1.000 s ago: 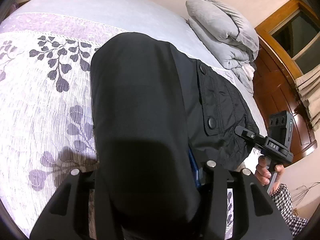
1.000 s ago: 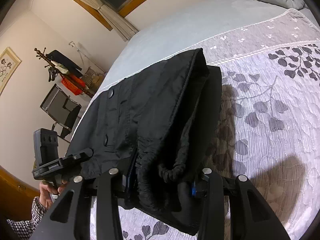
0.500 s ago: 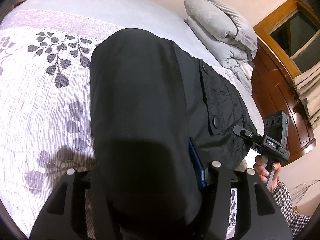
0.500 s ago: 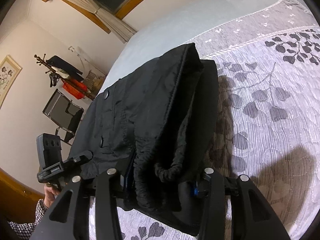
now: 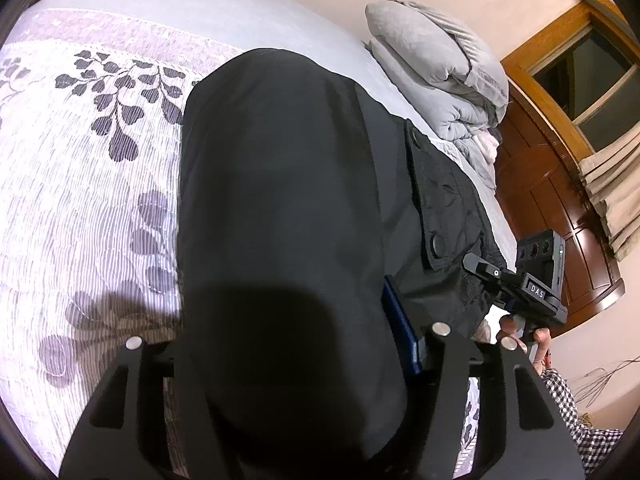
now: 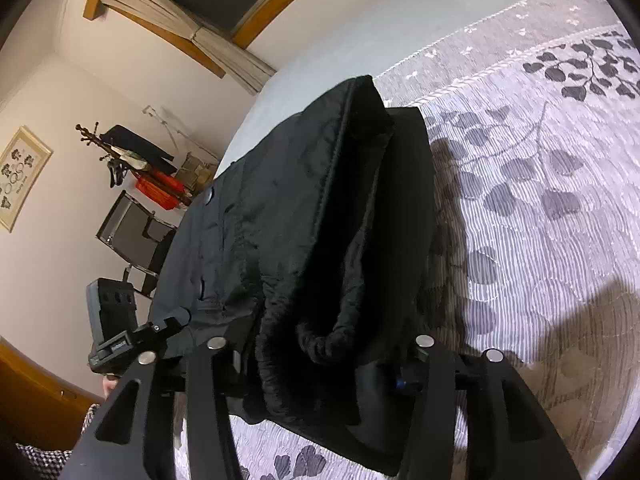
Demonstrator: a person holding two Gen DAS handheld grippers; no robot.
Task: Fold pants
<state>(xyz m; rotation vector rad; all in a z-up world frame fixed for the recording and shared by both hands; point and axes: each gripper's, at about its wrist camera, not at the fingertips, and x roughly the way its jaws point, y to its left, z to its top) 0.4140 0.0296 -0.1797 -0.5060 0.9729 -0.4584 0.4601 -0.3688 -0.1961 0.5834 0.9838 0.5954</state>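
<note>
The folded black pants point(image 5: 280, 208) lie on the patterned bedspread point(image 5: 80, 200) of the bed. The left gripper point(image 5: 288, 364) has the smooth folded leg end between its jaws, which have just been opening; whether the pads press the cloth I cannot tell. Between the right gripper's point(image 6: 316, 360) jaws, also just opening, sits the gathered waistband, grip likewise unclear.

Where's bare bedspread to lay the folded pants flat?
Free: leaf-print bedspread left of the black pants in the left wrist view, and plain grey sheet beyond. Crowded: the folded grey duvet at the far corner.
</note>
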